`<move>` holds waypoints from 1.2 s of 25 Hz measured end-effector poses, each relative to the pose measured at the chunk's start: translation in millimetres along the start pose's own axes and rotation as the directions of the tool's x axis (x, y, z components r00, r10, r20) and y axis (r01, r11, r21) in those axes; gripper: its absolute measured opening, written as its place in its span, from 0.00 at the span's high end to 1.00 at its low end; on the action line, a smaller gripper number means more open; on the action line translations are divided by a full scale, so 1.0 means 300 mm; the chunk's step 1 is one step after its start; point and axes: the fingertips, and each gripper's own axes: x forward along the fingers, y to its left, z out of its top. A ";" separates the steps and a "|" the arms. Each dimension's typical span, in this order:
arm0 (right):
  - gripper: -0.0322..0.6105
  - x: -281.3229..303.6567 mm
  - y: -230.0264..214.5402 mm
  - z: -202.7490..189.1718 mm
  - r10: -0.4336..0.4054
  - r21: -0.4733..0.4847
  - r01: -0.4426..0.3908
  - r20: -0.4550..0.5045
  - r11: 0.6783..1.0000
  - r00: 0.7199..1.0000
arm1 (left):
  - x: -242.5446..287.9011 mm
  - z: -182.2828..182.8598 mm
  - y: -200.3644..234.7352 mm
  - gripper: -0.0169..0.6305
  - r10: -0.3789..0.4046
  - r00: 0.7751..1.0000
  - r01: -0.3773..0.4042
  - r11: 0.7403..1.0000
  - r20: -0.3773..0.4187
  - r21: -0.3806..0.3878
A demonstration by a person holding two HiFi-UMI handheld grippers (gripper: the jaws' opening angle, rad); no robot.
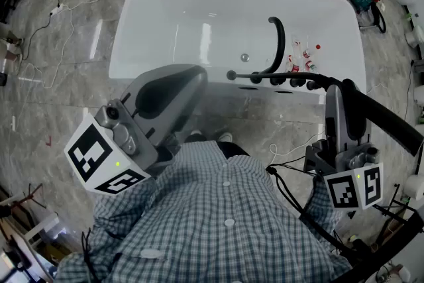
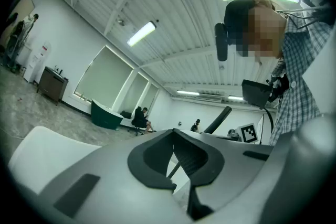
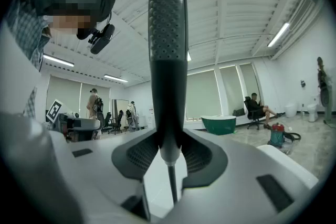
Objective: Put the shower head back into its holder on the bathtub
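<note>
Shower head (image 3: 167,44) stands upright, clamped between the jaws of the right gripper (image 3: 168,153); left gripper (image 2: 181,164) clenched, empty; bathtub (image 1: 165,10) ahead of both.

Wears a shirt (image 1: 225,209) checked in blue-grey and white, long in the sleeve, with small white buttons down the front. Shows dark trousers and pale shoe tips (image 1: 225,137) below the hem. Carries a black camera (image 2: 221,42) on a dark head strap.

Left gripper (image 2: 174,136) and right gripper (image 3: 168,136): broad, rounded shells of smooth pale grey, lined with black ribbed pads (image 2: 149,162) and set with dark oblong insets. At the rear of each, a cube, left (image 1: 99,159) and right (image 1: 354,187), faced with black-and-white square markers and lit by one small green dot. Round grey knobs (image 1: 122,136) beside the left cube. Thin black cables (image 1: 288,192) off the right gripper, over the shirt.
</note>
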 end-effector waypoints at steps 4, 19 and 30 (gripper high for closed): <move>0.74 0.003 0.000 -0.001 -0.002 -0.005 0.002 -0.010 1.000 1.000 | 0.001 0.005 -0.002 0.96 -0.001 1.000 0.001 1.000 -0.001 0.000; 0.74 0.002 0.032 0.002 0.026 -0.039 -0.027 -0.036 0.999 0.999 | -0.016 0.015 -0.010 0.96 0.009 1.000 -0.009 1.000 0.002 -0.002; 0.74 0.016 0.060 -0.043 0.048 -0.015 -0.049 -0.083 0.999 0.995 | -0.042 0.002 -0.005 0.96 0.024 1.000 -0.024 0.999 -0.012 -0.021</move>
